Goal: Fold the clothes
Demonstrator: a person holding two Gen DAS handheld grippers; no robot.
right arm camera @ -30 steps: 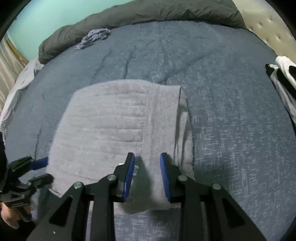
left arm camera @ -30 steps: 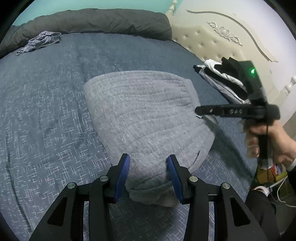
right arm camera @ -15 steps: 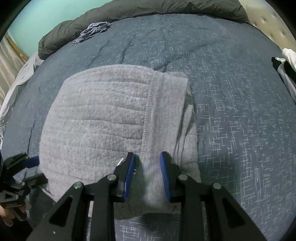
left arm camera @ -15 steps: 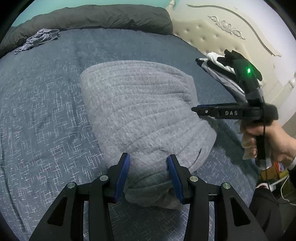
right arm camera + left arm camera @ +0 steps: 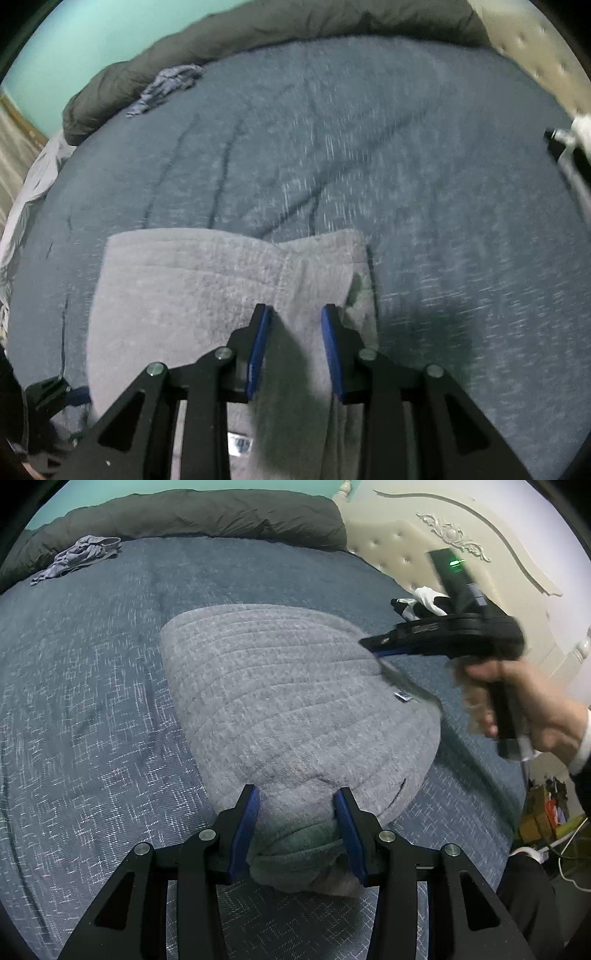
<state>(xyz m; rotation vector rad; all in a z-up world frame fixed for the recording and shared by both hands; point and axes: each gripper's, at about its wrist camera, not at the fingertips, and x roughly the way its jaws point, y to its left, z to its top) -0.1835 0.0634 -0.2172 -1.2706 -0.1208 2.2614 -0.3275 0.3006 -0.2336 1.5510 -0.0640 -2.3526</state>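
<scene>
The left hand-held gripper (image 5: 297,827) clamps the folded grey fleece garment's (image 5: 295,701) near bunched corner on the bed (image 5: 92,701), while the right hand-held gripper's (image 5: 295,345) jaws are opening above its far edge; advisable to release cleanly without dragging layers.

A wide bed covered by a dark blue-grey patterned bedspread (image 5: 110,709) fills the room. A dark grey duvet (image 5: 207,515) is bunched along its far edge, under a mint-green wall (image 5: 92,40). A cream tufted headboard with carved scrollwork (image 5: 436,542) stands at the right.
</scene>
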